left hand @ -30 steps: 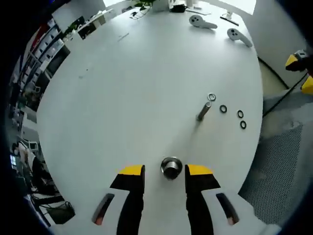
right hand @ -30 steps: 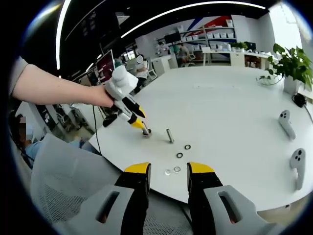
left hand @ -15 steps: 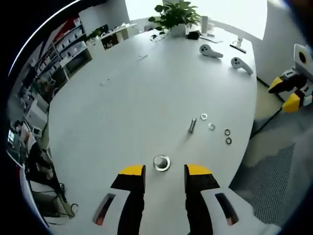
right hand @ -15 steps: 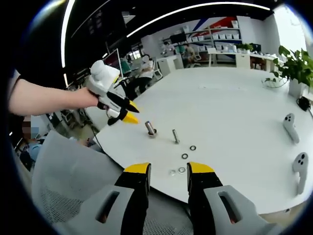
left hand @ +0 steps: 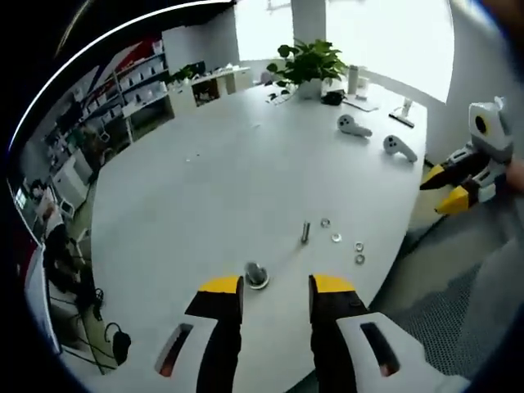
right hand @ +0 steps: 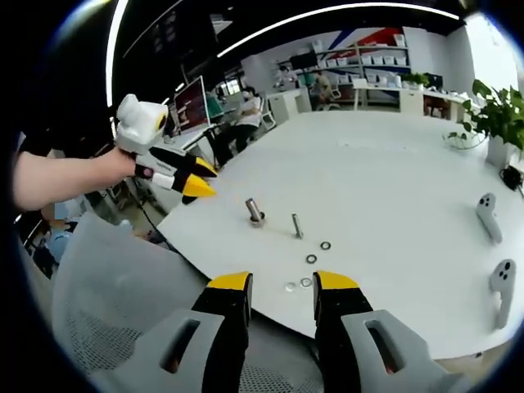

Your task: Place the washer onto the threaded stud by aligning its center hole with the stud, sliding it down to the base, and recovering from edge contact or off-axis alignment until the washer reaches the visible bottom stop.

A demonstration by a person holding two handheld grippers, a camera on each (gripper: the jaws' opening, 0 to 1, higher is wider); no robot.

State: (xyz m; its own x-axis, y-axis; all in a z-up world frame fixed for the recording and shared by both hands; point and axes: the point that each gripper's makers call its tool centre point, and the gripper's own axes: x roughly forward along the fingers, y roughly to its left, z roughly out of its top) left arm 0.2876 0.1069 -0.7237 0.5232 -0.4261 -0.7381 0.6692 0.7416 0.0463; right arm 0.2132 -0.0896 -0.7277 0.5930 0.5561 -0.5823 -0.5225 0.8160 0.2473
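A: Left gripper (left hand: 277,288) hangs over the desk (left hand: 205,172), fingers spread and empty, the threaded stud (left hand: 255,274) standing just ahead of the fingertips.

B: Four washers (left hand: 342,241) lie beyond, up and right, beside a loose bolt (left hand: 304,232).

A: Right gripper (right hand: 282,286), fingers parted too, holds nothing off the near desk edge, washers just beyond its tips, broad bare desk behind.

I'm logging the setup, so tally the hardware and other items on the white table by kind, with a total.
Washers: 4, loose near the table edge
Threaded stud on a base: 1
Loose bolt standing upright: 1
White handheld controllers: 2
Potted plant: 1
Total: 9, leaving out small items near the plant that are too small to tell apart.
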